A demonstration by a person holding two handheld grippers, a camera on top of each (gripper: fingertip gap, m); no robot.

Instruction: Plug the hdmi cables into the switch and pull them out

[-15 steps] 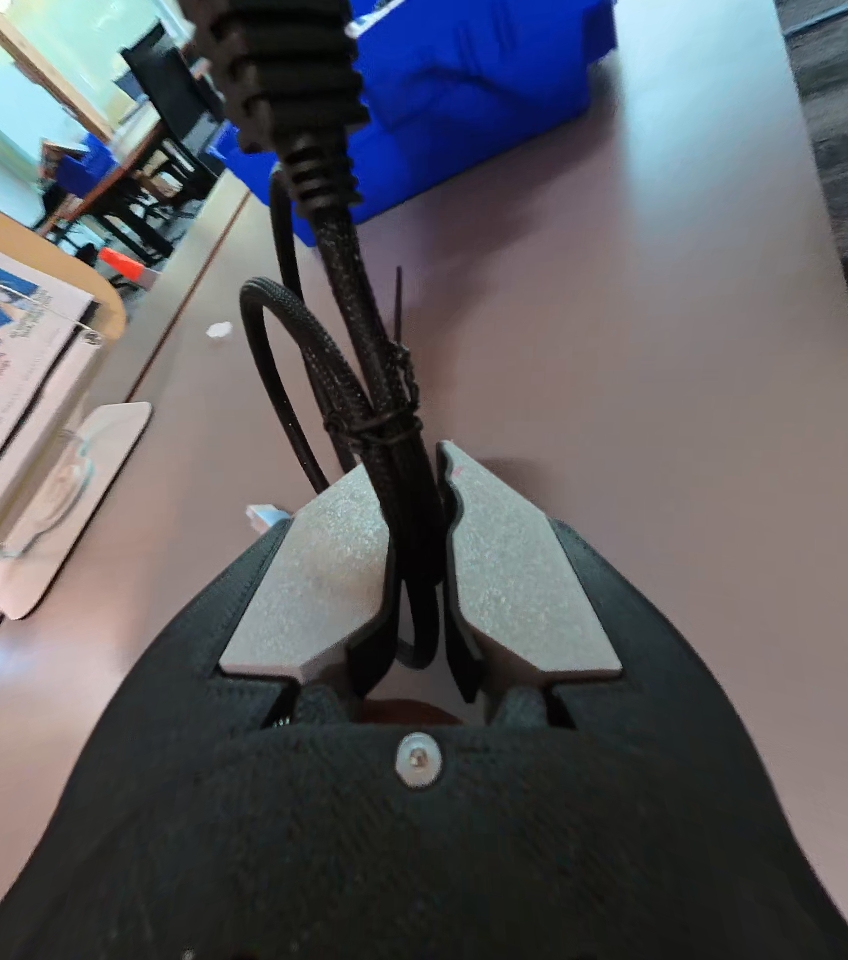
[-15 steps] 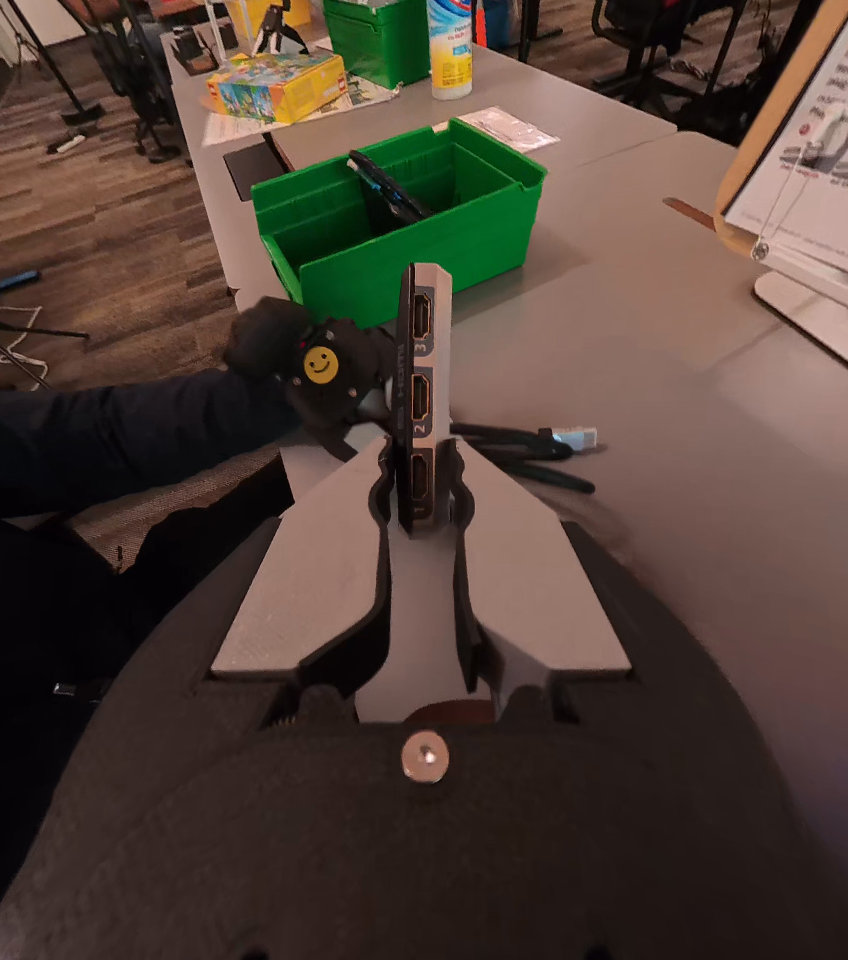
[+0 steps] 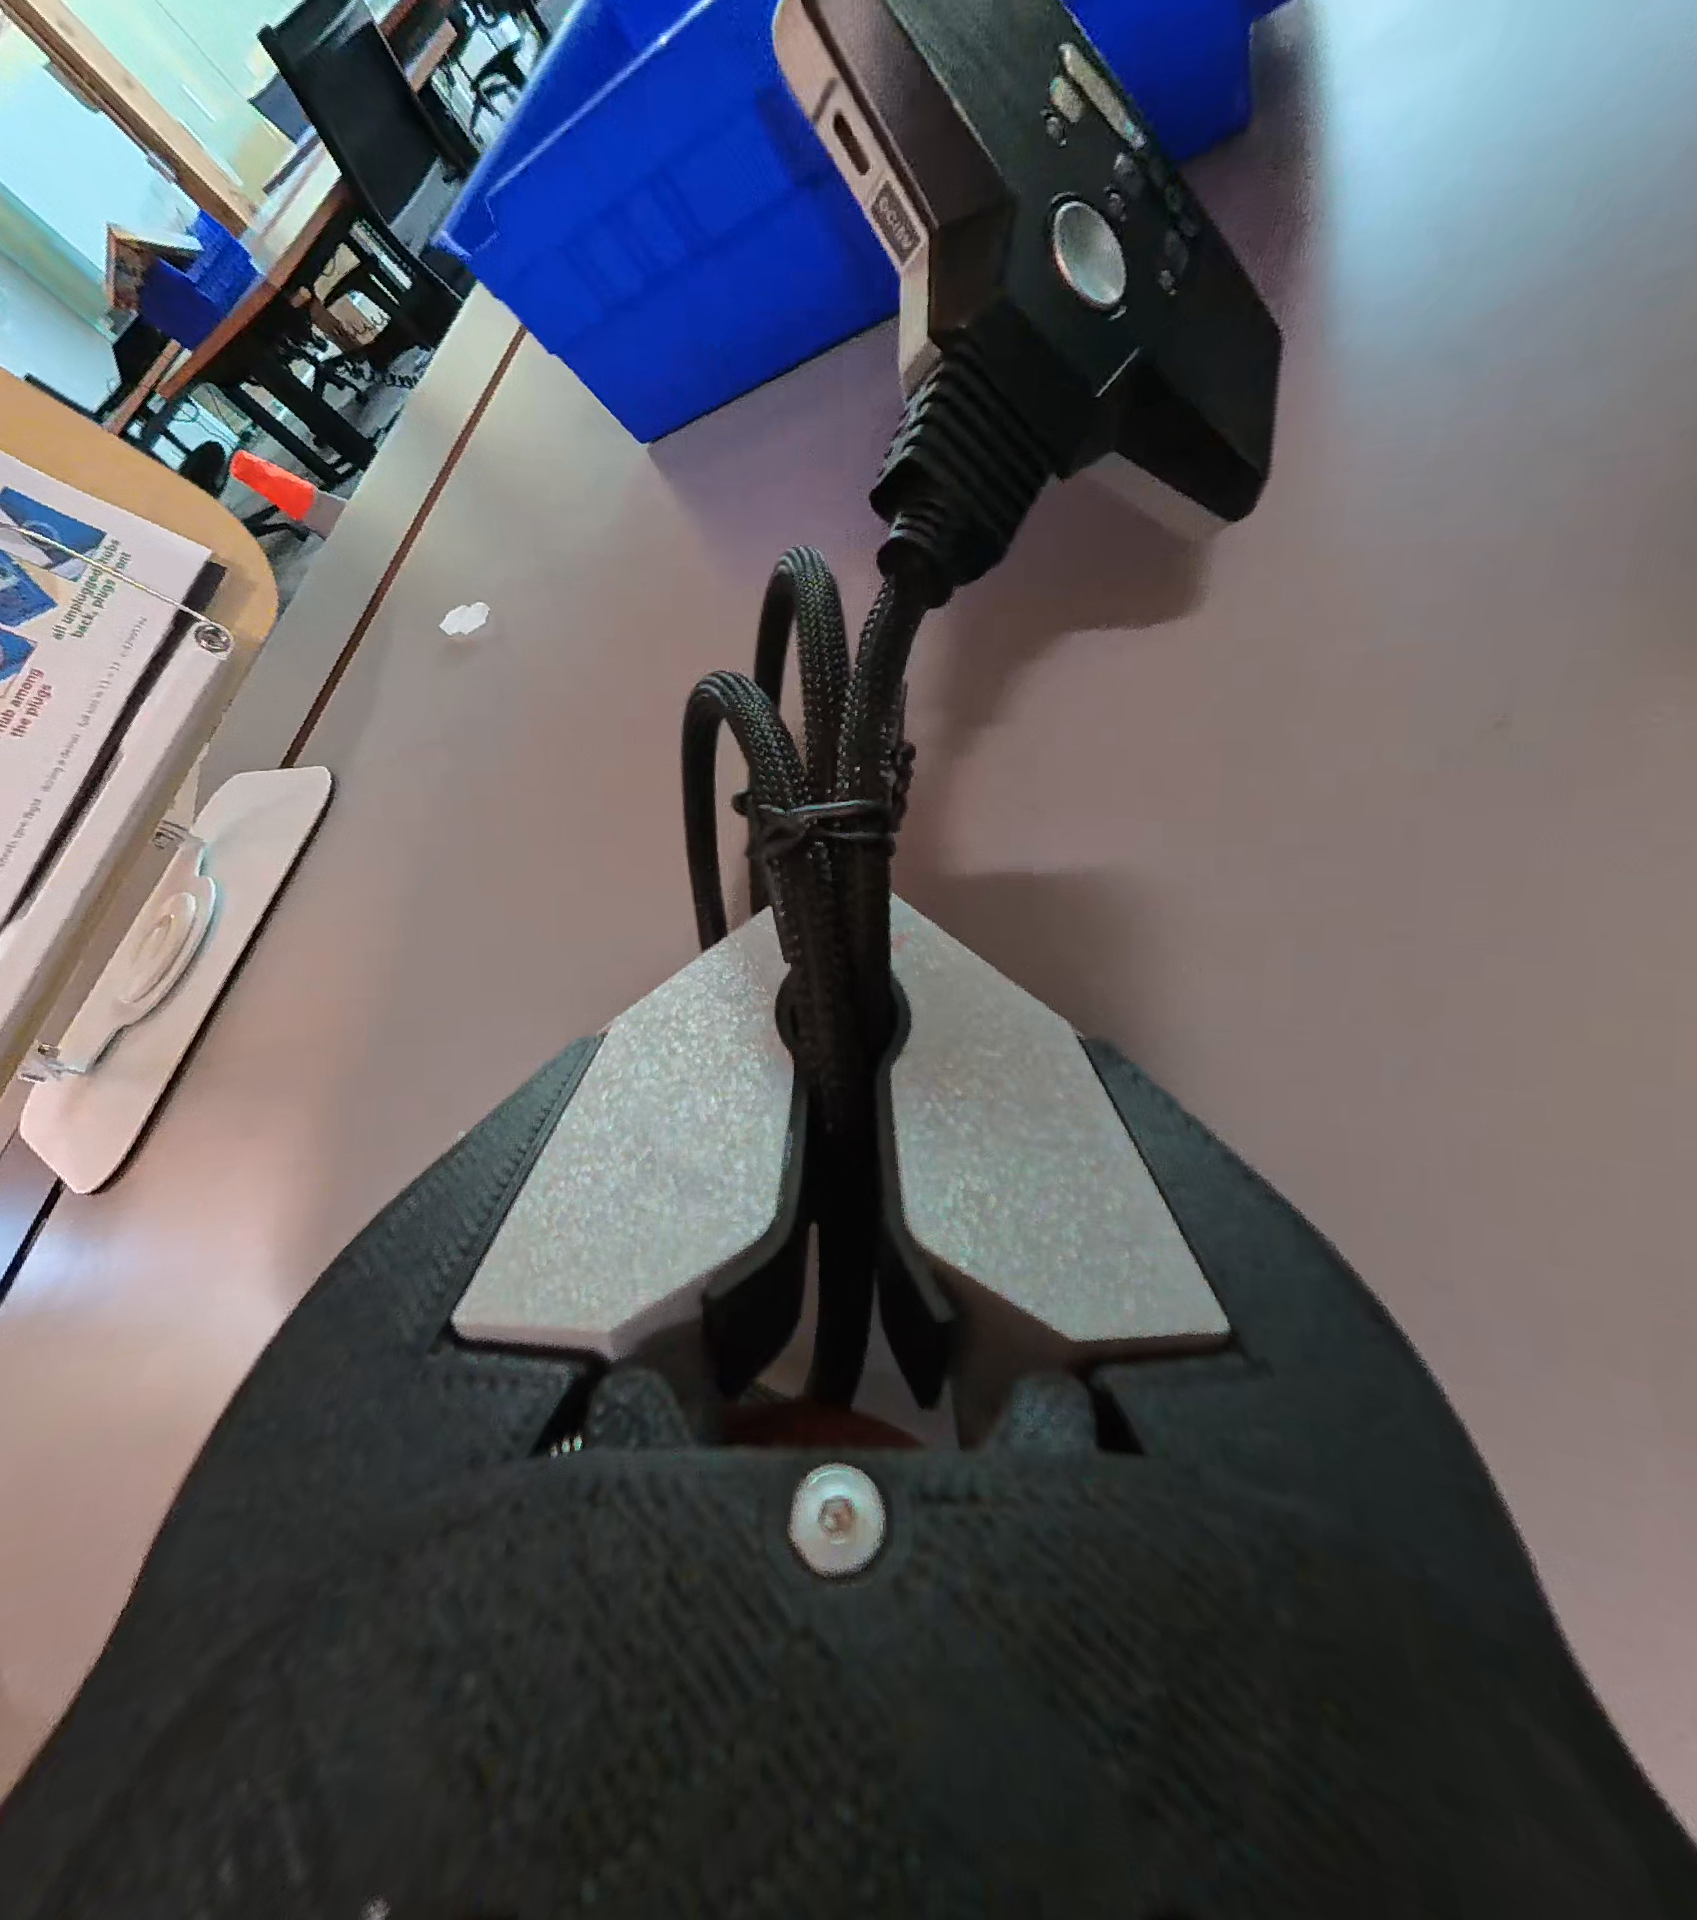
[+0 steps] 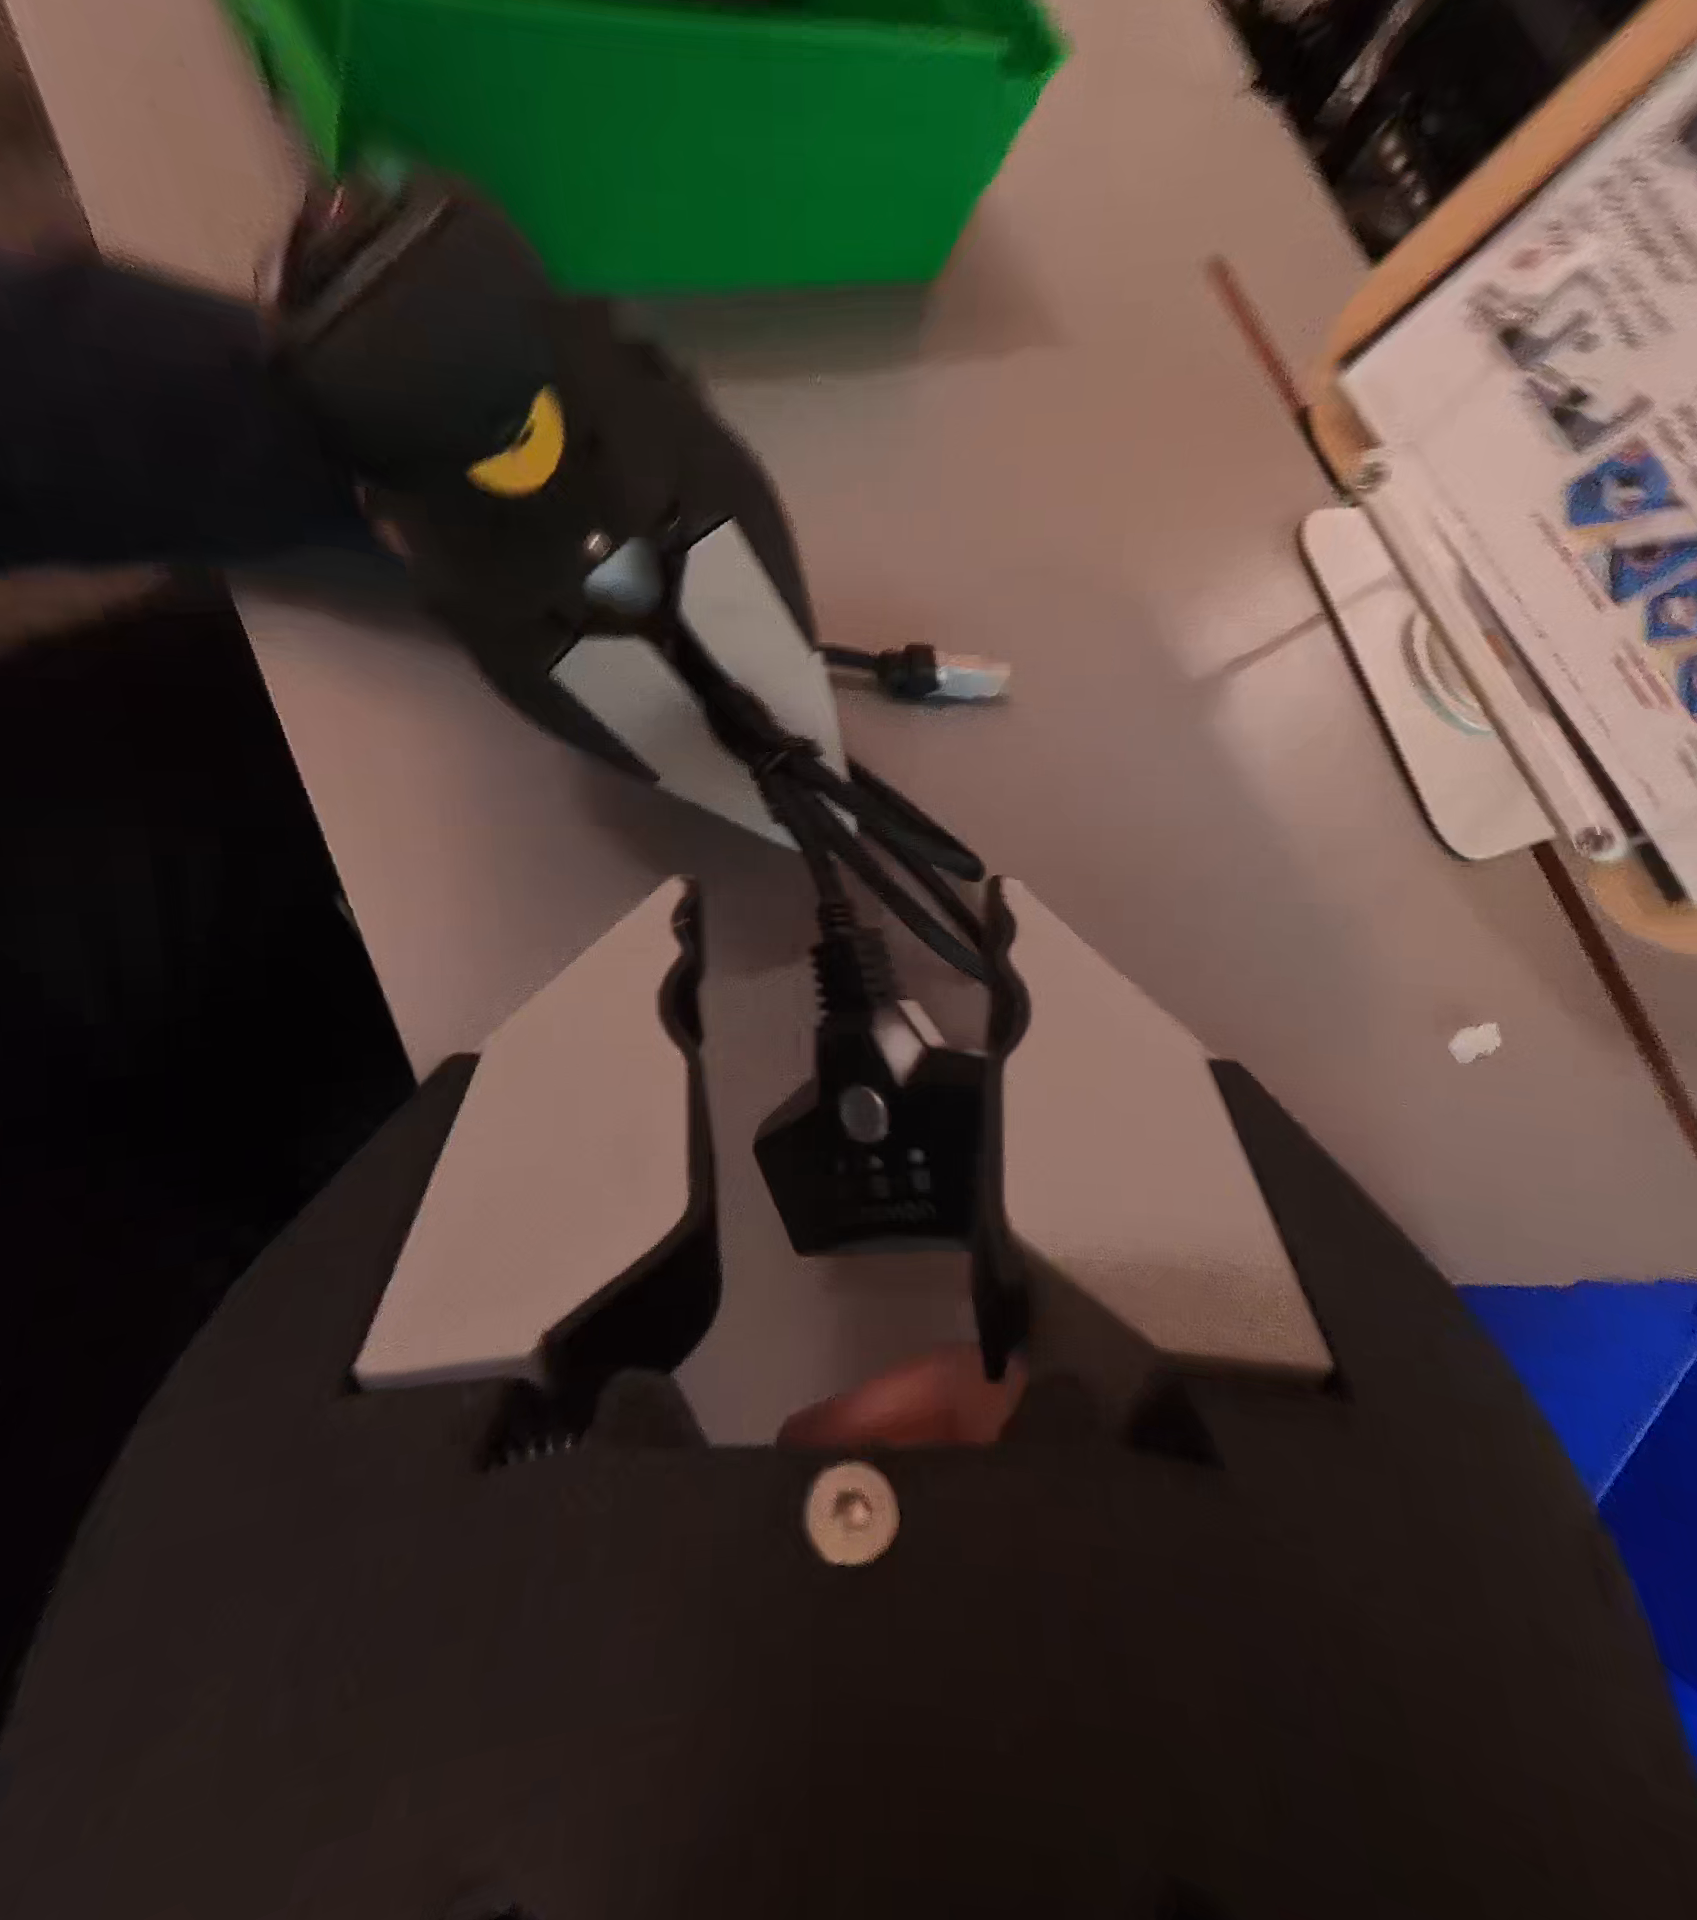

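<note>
Holding the bundled cable [image 3: 839,914] in the left claw [image 3: 839,997], we are keeping its fingers pinched tight around the braided loops just behind the tie. The plug [image 3: 958,468] at the cable's far end is sitting seated in the switch [image 3: 1124,260], which seems to be resting on the counter [image 3: 1395,935] near the blue bin [image 3: 678,239]. In the right wrist view, blurred as it is, the right claw [image 4: 844,935] is standing spread wide, gripping nothing, with the switch lying between its fingers. So we are judging one plug-in as done. A second connector [image 4: 948,673] is lying loose farther back on the counter, and every pull-out looks to be ahead of us.
</note>
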